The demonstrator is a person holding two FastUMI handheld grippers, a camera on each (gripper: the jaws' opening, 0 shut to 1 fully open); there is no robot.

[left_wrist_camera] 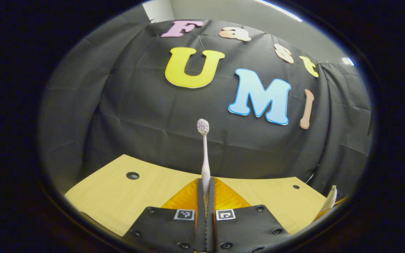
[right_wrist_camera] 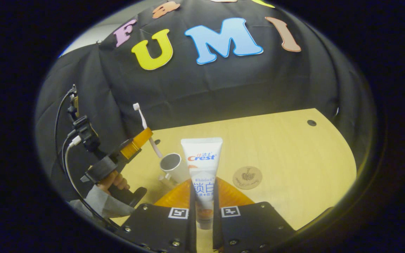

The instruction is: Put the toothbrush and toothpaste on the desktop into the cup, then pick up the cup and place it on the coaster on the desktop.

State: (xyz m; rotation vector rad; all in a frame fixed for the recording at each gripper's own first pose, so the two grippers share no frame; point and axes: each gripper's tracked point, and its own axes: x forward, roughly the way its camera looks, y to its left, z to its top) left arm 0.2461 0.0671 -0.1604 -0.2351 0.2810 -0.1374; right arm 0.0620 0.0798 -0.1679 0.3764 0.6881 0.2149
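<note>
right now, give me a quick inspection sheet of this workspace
surface: pale wooden desktop with small round holes
job's things: toothbrush upright, head up, in the left tongs; toothpaste upright in the right tongs; cup open and standing on the desktop; round coaster bare, to the cup's right in the right gripper view
clutter: nothing seen
grippers: both shut on their items, raised above the desktop
cables: black and white leads trail from the left gripper
surroundings: black cloth wall
</note>
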